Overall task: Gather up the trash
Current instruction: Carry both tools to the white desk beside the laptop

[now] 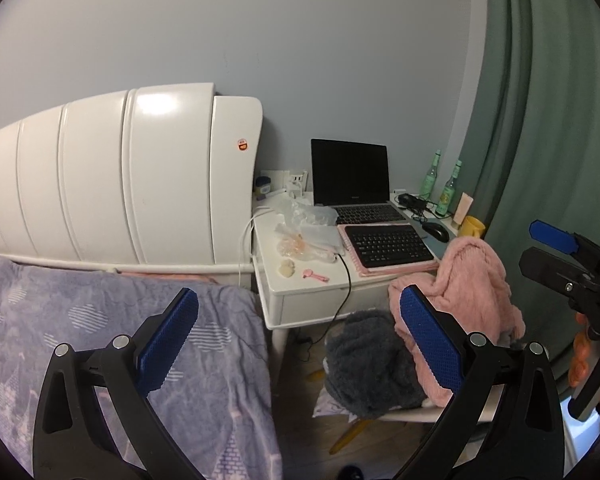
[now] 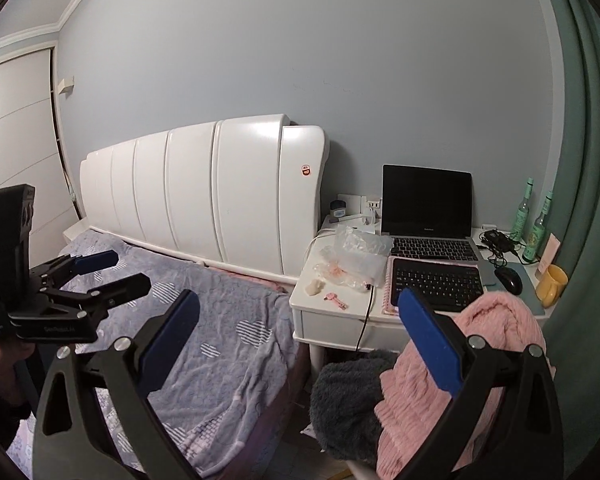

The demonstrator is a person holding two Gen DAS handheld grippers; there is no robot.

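Crumpled clear plastic wrappers (image 1: pixel 310 226) lie on the left part of a white desk (image 1: pixel 300 284); they also show in the right wrist view (image 2: pixel 356 258). A small pale crumpled scrap (image 1: pixel 287 269) (image 2: pixel 314 287) and a small pink item (image 1: pixel 315 276) (image 2: pixel 336 300) lie near the desk's front edge. My left gripper (image 1: pixel 298 332) is open and empty, well short of the desk, over the bed edge; it also shows in the right wrist view (image 2: pixel 116 270). My right gripper (image 2: pixel 300 330) is open and empty; it also shows in the left wrist view (image 1: pixel 540 246).
A laptop (image 2: pixel 428 216), black keyboard (image 2: pixel 436 284), mouse (image 2: pixel 508 280), yellow mug (image 2: pixel 552 284), two green bottles (image 2: pixel 534 216) and cables crowd the desk. A chair with pink and grey clothes (image 2: pixel 440 368) stands before it. Bed with purple blanket (image 2: pixel 204 320) at left; green curtain (image 1: pixel 548 120) at right.
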